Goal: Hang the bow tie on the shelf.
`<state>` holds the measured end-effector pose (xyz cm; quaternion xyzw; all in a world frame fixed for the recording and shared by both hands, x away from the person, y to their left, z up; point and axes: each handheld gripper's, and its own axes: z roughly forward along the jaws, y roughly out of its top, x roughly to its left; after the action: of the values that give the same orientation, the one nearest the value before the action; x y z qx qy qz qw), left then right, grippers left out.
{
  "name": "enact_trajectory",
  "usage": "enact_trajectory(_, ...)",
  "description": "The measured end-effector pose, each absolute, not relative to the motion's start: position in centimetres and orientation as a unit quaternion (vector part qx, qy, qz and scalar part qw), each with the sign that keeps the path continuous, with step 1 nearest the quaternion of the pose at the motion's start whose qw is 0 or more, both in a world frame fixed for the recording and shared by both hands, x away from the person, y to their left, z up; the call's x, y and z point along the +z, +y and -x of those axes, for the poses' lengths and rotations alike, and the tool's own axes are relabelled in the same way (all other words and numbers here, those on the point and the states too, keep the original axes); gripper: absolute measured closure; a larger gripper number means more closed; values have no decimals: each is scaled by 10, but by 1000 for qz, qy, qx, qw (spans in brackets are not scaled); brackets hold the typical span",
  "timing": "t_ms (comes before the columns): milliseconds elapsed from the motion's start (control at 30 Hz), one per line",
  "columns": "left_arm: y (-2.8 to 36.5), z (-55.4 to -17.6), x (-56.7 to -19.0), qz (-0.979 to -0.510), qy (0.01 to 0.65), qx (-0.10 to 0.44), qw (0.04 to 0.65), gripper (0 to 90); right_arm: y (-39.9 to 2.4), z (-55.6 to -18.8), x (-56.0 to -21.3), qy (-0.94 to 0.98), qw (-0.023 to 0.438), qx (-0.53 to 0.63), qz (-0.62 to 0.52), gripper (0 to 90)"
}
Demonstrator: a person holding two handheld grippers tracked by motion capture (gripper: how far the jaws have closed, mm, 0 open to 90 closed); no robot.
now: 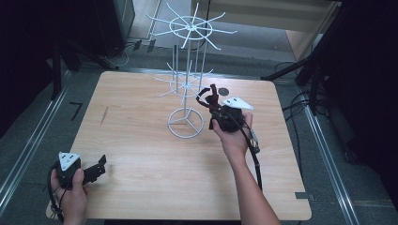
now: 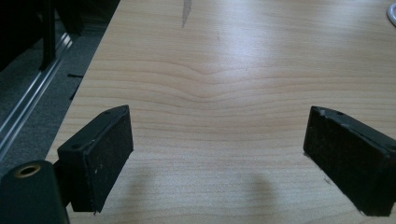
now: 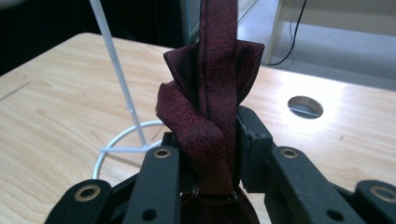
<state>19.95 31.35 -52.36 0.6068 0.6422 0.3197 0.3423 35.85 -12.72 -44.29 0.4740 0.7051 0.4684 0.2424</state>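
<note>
A tall white wire rack [image 1: 187, 75] with thin spokes stands at the far middle of the light wooden table [image 1: 141, 154]. Its round ring foot [image 1: 186, 123] lies flat on the wood, and its spokes stick out high and low, so a hand can bump them there. The right gripper [image 1: 210, 101] with a dark red cloth strap [image 3: 210, 93] is just beside the rack's pole. Near the far edge is a small round hole [image 3: 305, 106]. The bare wood stretches wide in front of the left gripper [image 2: 219, 154].

pale wooden table [image 1: 141, 187] (round hole near far edge) under white wire rack [image 1: 186, 123]
</note>
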Motion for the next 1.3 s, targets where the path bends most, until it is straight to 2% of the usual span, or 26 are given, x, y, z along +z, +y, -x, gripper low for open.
enact_trajectory(567, 314, -199, -524, -608, 642, 319, 342, 90, -106, -364, -474, 738, 222, 436, -465, 729)
enact_trajectory(600, 314, -199, -524, -608, 642, 318, 343, 90, -105, -364, -477, 738, 216, 440, -463, 637)
enact_trajectory(633, 314, -199, -524, -608, 642, 318, 343, 90, -105, -364, -477, 738, 216, 440, -463, 637)
enact_trajectory(667, 314, -199, -524, -608, 642, 319, 343, 90, -104, -364, -478, 738, 217, 442, -461, 581)
enact_trajectory(733, 314, -199, -524, -608, 642, 318, 343, 90, -102, -362, -480, 743, 226, 438, -453, 410)
enact_trajectory(800, 314, -199, -523, -608, 641, 318, 343, 90, -102, -361, -480, 747, 216, 433, -455, 401)
enact_trajectory(833, 314, -199, -524, -607, 642, 318, 344, 90, -103, -359, -480, 749, 200, 438, -455, 351)
enact_trajectory(933, 314, -200, -524, -607, 642, 318, 344, 90, -106, -357, -480, 747, 200, 442, -454, 322)
enact_trajectory(1100, 314, -200, -524, -606, 642, 319, 344, 90, -114, -352, -478, 744, 204, 439, -461, 201)
enact_trajectory(1300, 314, -200, -524, -606, 642, 318, 344, 90, -124, -345, -477, 742, 207, 443, -459, 172)
